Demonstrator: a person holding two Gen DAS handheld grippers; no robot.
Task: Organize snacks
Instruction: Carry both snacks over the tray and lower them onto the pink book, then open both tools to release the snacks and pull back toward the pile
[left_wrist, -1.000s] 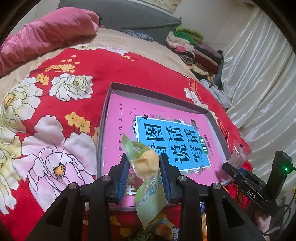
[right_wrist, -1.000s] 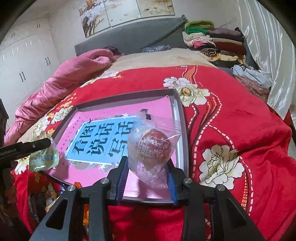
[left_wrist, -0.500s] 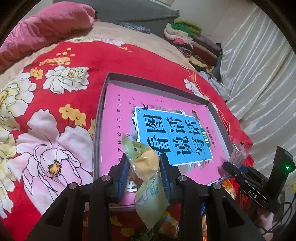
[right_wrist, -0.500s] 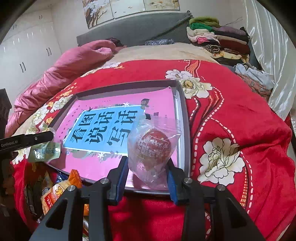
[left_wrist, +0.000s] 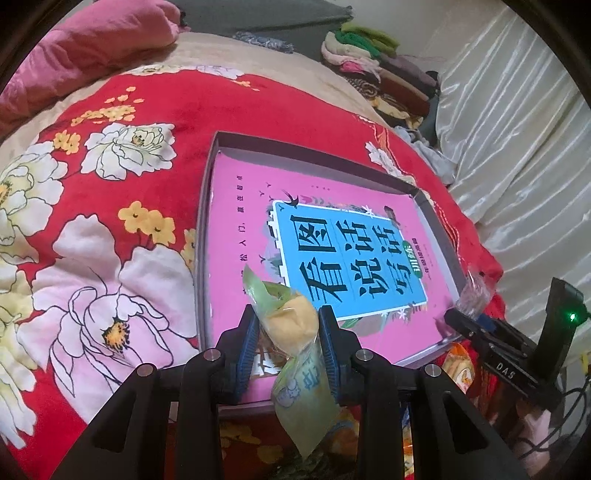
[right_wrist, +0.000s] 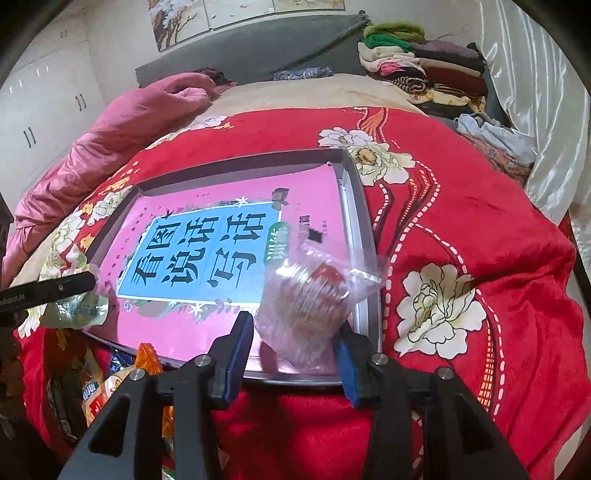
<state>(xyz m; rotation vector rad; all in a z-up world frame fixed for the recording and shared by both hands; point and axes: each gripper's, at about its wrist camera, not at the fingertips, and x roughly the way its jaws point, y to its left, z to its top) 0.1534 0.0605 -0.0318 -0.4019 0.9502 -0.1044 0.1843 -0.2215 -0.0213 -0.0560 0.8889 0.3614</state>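
Left gripper (left_wrist: 286, 334) pinches a green-wrapped yellow pastry (left_wrist: 290, 325), low centre of its view, over the near edge of the grey tray (left_wrist: 207, 236) with its pink book (left_wrist: 240, 206). Right gripper (right_wrist: 295, 338) is opening; the clear-bagged red snack (right_wrist: 314, 295) sits blurred between its blue pads, over the tray's lower right corner.
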